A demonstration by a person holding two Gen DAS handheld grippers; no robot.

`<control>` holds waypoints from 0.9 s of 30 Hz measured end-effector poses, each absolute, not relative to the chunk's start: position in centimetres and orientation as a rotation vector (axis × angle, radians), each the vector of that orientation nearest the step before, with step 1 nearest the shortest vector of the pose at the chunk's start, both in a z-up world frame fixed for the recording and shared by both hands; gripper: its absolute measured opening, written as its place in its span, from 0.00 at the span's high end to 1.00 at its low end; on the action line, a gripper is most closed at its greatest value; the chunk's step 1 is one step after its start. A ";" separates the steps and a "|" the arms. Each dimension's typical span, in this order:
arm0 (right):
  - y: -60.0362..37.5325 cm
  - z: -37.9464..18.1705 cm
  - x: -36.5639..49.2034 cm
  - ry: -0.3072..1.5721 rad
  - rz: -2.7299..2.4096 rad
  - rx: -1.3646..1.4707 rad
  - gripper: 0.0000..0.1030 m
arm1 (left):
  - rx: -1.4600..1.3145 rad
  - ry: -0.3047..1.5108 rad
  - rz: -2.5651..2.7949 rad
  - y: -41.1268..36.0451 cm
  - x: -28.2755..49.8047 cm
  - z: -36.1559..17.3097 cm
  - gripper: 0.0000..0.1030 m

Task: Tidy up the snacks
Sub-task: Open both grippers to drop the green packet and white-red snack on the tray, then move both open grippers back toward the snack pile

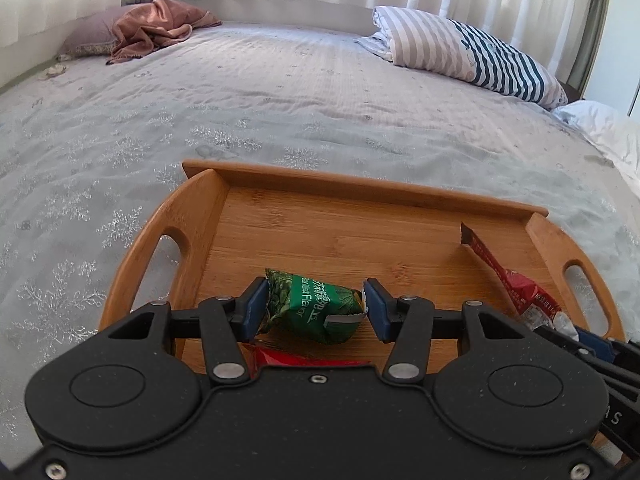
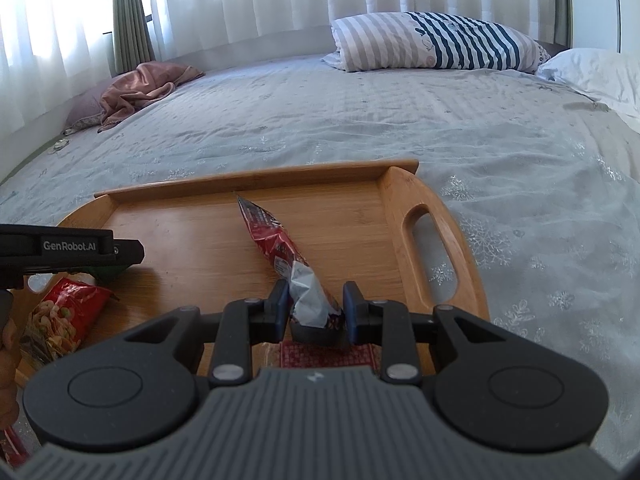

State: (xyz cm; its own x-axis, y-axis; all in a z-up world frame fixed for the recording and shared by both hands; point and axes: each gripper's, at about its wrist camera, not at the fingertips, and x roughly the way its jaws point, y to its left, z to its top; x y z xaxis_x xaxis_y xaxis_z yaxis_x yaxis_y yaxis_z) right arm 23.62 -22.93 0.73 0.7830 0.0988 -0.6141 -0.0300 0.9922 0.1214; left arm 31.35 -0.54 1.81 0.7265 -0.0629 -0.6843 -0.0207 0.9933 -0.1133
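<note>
Fingers [image 1: 256,308] of the left gripper [image 1: 316,306] were clamped on a green packet [image 1: 316,308] just above the tray [image 1: 360,188], while the right gripper [image 2: 316,308] pinched the crumpled near end of a red packet [image 2: 276,240] whose far tip rested on the wood. Both packets looked light, soft and crinkly, likely slippery; a hold across the body or a sealed end seemed safest. A third packet [image 2: 64,312], red and printed with snacks, lay at the tray's near left, partly hidden by the left gripper. Something red beneath each gripper was cut off. Beyond lay the bed [image 1: 280,100], with a striped pillow [image 1: 460,52].
</note>
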 end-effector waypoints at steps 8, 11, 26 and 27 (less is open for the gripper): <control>-23.3 0.8 23.3 0.655 0.096 0.140 0.59 | -0.078 0.751 -0.028 -1.1 31.2 1.9 0.44; -23.4 1.2 22.9 0.640 0.103 0.146 0.45 | -0.067 0.741 -0.029 -1.1 30.9 2.2 0.34; -22.8 4.0 16.9 0.538 0.153 0.059 0.16 | -0.101 0.653 -0.068 1.6 23.2 6.6 0.03; -22.7 4.1 16.3 0.532 0.160 0.052 0.15 | -0.107 0.647 -0.075 1.7 22.4 6.8 0.02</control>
